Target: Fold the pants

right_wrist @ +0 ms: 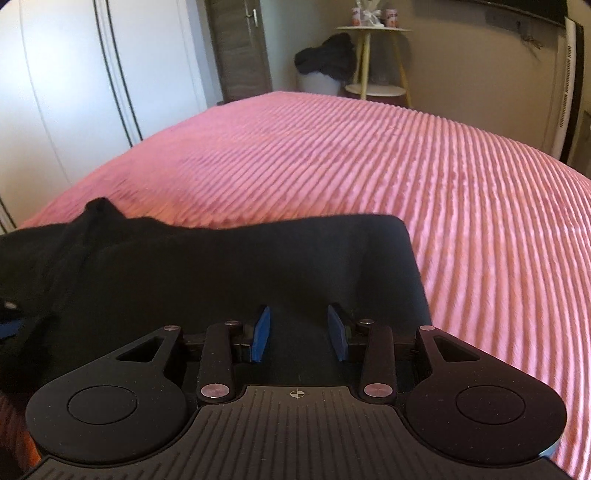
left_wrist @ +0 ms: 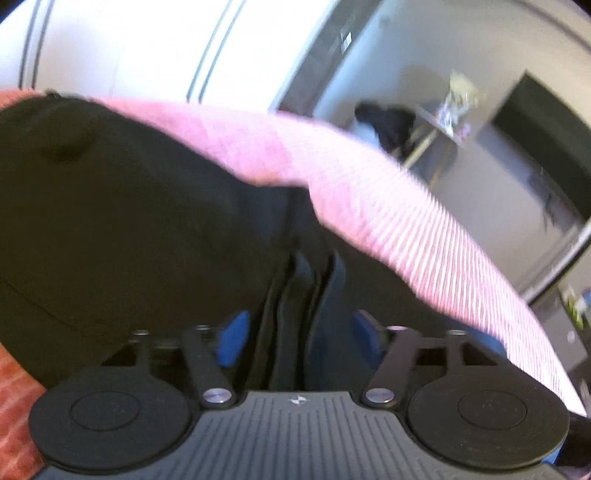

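The bed [right_wrist: 369,177] fills most of my right wrist view. It is covered by a pink ribbed spread, the ribs running in even diagonal lines, smooth and flat across the far half. Beyond its far edge stand white wardrobe doors [right_wrist: 74,74] to the left, a pale bin heaped with dark clothing [right_wrist: 325,59], and a small round side table [right_wrist: 373,31] on slanted legs with small items on top.

The pants [right_wrist: 221,266] are black and lie on the near part of the bed, directly under and ahead of both my tools. In the right view they form a broad dark panel with a clean, squared right edge and a rounded far corner; toward the left the cloth bunches into a raised, crumpled peak. In the left view, which is blurred, the same black cloth [left_wrist: 129,203] mounds up on the left, and several narrow folds or layered edges run down toward the tool.

My left tool [left_wrist: 299,339] has its blue pads [left_wrist: 232,343] well apart; the folds of cloth sit between them, with no pad pressing on them that I can see. My right tool [right_wrist: 300,336] also stands apart, pads parallel, over the flat black panel, gripping nothing.
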Tool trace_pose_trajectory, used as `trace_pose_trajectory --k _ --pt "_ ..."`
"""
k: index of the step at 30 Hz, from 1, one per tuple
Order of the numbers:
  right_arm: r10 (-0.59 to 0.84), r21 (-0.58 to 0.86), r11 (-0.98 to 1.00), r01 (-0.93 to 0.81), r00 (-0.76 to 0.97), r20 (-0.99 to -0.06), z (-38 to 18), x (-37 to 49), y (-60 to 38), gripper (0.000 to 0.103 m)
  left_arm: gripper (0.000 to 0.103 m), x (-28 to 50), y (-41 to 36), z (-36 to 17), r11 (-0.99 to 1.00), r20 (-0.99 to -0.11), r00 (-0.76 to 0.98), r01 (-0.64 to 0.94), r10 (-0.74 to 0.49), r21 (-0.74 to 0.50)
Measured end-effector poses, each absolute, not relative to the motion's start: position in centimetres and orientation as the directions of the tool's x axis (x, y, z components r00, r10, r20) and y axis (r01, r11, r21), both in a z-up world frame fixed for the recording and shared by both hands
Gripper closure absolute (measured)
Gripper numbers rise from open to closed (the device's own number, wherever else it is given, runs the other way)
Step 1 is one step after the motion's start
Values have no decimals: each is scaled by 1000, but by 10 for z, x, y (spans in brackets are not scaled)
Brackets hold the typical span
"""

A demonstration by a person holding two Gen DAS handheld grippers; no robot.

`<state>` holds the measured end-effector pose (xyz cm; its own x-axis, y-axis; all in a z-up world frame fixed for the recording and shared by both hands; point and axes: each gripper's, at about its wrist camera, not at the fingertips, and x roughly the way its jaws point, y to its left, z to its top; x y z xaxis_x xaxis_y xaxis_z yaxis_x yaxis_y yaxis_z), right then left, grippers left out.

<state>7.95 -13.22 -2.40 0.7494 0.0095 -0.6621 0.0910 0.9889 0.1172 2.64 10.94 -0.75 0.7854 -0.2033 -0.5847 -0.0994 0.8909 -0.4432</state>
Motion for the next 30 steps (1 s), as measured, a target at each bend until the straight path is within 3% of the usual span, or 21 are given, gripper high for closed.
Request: trace_pose_trajectory --k 2,4,8,11,14,18,20,25,30 --pt "5 112 990 89 758 -652 -28 89 -130 55 30 20 111 -2 897 -545 824 -114 -155 -427" --pt "0 104 991 87 769 -640 -32 97 -128 51 20 17 110 1 896 -514 846 -108 -145 -430" --pt "-8 71 995 63 804 -595 -40 105 -122 39 17 29 94 -6 921 -561 811 -75 -166 -382" --pt "27 80 996 24 816 -578 -43 105 -123 27 17 48 94 -25 899 -651 725 -103 -226 -427" --pt "70 115 993 -3 809 -584 -41 106 -128 20 17 41 123 -21 816 -580 776 -154 -249 -557" --pt "94 142 990 -12 804 -588 -39 106 -131 19 4 12 200 -6 636 -443 877 -236 -188 -735" --pt "102 163 987 -6 801 -590 -37 106 -133 19 4 -6 244 -3 574 -407 904 -266 -131 -774" --pt "118 233 972 30 795 -595 -34 106 -139 18 4 -60 329 -13 505 -452 889 -423 70 -753" --pt "126 256 966 36 797 -591 -34 105 -141 16 4 -67 364 -60 410 -495 869 -452 1 -793"
